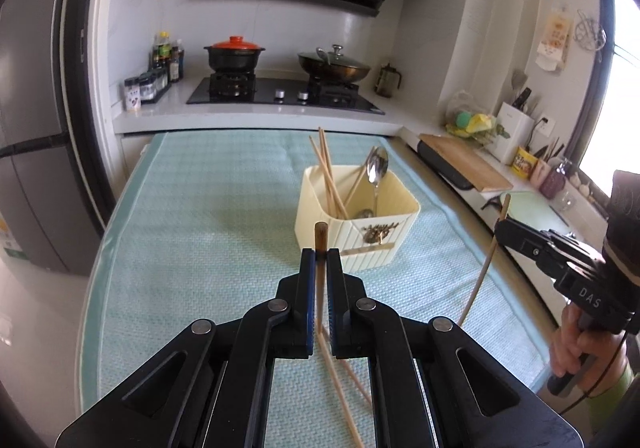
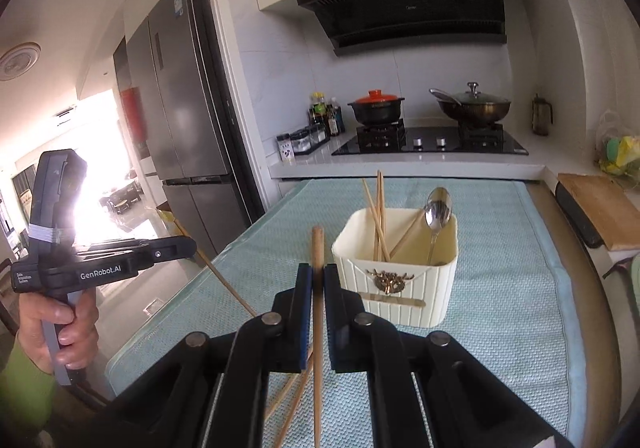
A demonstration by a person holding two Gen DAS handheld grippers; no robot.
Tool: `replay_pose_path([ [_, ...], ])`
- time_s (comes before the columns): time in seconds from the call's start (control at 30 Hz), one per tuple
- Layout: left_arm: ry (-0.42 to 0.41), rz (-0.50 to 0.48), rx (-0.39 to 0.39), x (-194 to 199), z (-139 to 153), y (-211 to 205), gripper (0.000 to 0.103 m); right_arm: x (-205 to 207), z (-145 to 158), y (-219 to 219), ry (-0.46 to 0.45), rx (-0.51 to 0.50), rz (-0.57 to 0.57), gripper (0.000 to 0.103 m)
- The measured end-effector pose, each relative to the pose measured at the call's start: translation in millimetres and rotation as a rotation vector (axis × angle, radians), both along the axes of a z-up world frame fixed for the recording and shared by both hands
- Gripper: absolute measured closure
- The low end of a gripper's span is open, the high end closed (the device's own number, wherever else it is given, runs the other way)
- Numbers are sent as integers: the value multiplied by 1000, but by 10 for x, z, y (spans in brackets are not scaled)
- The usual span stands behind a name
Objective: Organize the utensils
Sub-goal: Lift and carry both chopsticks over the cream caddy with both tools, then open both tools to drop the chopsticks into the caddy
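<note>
A cream utensil holder (image 1: 356,226) (image 2: 400,276) stands on the light blue mat, with several wooden chopsticks (image 1: 326,168) (image 2: 378,216) and a metal spoon (image 1: 377,168) (image 2: 437,214) leaning in it. My left gripper (image 1: 320,254) is shut on a chopstick (image 1: 321,238) whose dark end sticks up between the pads, held above the mat just in front of the holder. My right gripper (image 2: 317,272) is shut on another chopstick (image 2: 317,248), upright, left of the holder. Each gripper shows in the other's view, right gripper (image 1: 500,234) and left gripper (image 2: 192,246), both with a chopstick.
More chopsticks (image 1: 344,384) (image 2: 292,396) lie on the mat (image 1: 200,228) (image 2: 500,308) below the grippers. Behind stands a stove with a red-lidded pot (image 1: 234,56) and a wok (image 1: 334,66). A cutting board (image 1: 464,164) lies on the right counter; a fridge (image 2: 184,96) stands left.
</note>
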State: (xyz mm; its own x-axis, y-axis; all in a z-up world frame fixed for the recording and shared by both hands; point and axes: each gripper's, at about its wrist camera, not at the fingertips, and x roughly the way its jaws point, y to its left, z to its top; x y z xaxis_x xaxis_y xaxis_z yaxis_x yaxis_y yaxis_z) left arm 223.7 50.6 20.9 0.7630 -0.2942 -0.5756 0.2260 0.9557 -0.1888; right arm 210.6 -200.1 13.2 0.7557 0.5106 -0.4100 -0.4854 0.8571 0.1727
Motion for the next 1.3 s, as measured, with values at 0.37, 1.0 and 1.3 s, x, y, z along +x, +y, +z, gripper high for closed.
replay_pose_path([
  [0.37, -25, -24, -40, -33, 156, -8, 100, -47, 195, -105, -174, 46, -50, 97],
  [1.0, -74, -35, -2, 61, 388, -167, 100, 21, 350, -177, -202, 29, -74, 97],
  [1.3, -76, -52, -15, 123, 514, -165, 100, 72, 400, -198, -195, 39, -88, 97],
])
